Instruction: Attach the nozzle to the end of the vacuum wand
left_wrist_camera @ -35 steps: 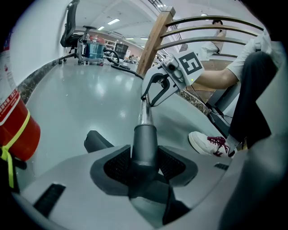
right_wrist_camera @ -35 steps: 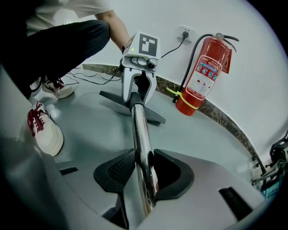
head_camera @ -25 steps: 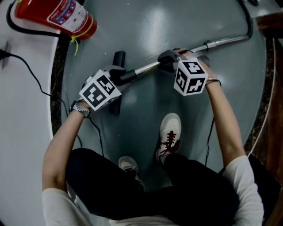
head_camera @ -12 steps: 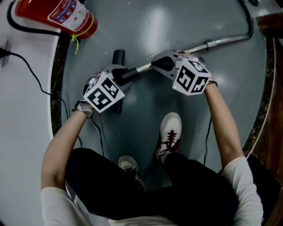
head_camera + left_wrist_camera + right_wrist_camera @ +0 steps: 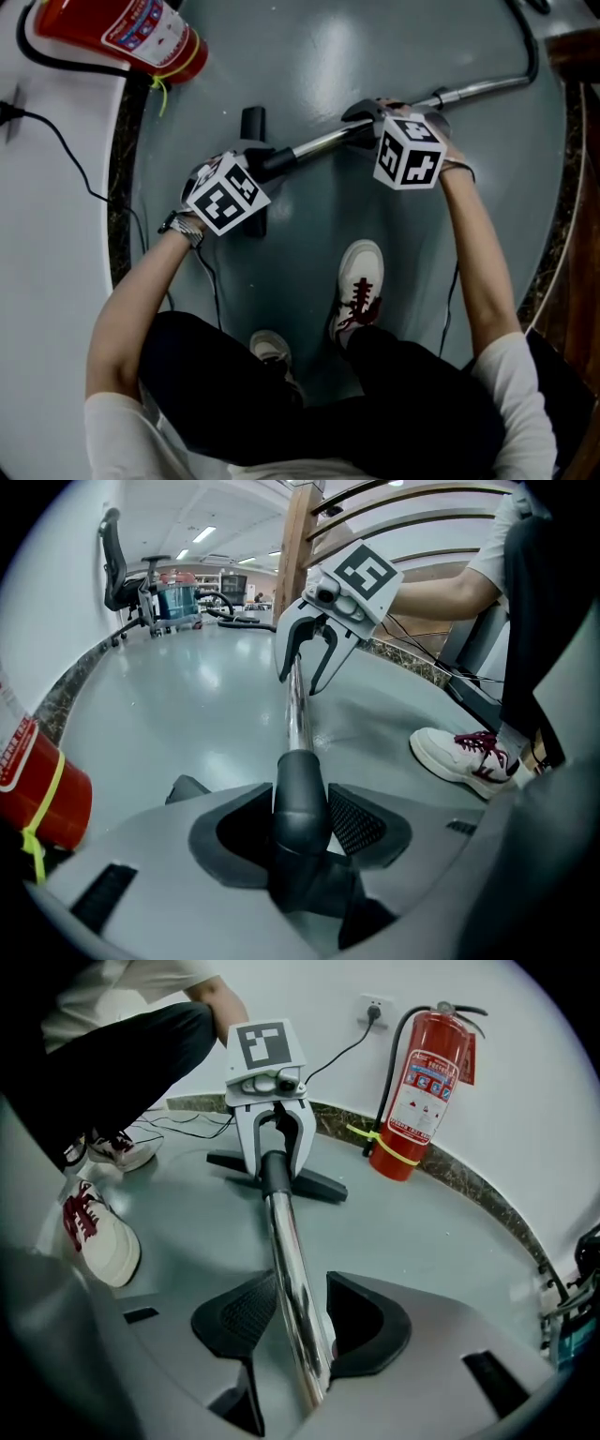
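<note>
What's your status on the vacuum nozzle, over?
Left gripper shut on nozzle neck. Right gripper jaws opening, wand between them. Wand looks seated in nozzle. Fire extinguisher well aside.

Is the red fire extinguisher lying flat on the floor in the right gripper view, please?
No, the fire extinguisher stands upright against the white wall, with its hose arching over the top.

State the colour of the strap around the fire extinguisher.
Yellow: the strap wraps the red fire extinguisher. It shows best in the right gripper view.
</note>
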`<move>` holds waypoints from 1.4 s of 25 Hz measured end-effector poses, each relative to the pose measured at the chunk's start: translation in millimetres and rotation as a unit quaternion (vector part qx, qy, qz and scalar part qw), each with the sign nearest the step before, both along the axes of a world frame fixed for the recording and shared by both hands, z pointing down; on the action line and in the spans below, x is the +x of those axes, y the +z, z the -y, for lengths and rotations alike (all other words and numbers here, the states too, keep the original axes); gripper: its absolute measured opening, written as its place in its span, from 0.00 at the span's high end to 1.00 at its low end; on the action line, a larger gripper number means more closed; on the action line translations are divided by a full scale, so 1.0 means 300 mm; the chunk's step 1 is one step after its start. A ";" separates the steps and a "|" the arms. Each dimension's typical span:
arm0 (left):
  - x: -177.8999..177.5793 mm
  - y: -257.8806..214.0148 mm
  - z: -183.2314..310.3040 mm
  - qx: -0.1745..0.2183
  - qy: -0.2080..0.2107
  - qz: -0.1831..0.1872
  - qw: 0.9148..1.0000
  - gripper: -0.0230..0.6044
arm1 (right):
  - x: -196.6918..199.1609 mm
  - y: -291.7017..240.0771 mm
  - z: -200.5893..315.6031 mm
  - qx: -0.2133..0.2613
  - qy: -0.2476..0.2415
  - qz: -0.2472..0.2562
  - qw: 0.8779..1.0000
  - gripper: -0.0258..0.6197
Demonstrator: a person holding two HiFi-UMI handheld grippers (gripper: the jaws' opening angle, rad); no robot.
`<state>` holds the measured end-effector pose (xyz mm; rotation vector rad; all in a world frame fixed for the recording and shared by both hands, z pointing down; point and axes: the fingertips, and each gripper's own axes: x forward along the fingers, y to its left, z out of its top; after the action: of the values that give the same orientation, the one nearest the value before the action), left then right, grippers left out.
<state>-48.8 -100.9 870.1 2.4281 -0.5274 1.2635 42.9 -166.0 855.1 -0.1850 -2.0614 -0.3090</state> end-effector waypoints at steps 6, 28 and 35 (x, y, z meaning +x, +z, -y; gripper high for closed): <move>0.003 0.000 -0.001 -0.001 -0.001 0.002 1.000 0.67 | 0.008 0.045 -0.035 -0.001 -0.031 -0.030 0.999 0.63; 0.014 -0.004 -0.013 0.004 0.011 -0.014 1.000 0.67 | 0.006 0.105 -0.020 0.044 -0.075 -0.074 0.993 0.72; 0.014 -0.033 0.000 0.030 0.017 -0.012 0.999 0.67 | 0.000 0.078 -0.015 0.049 -0.090 -0.088 0.991 0.73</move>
<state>-44.4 -100.8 860.1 2.5088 -0.5278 1.2461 42.7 -161.6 878.4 -0.3275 -1.8540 -0.4871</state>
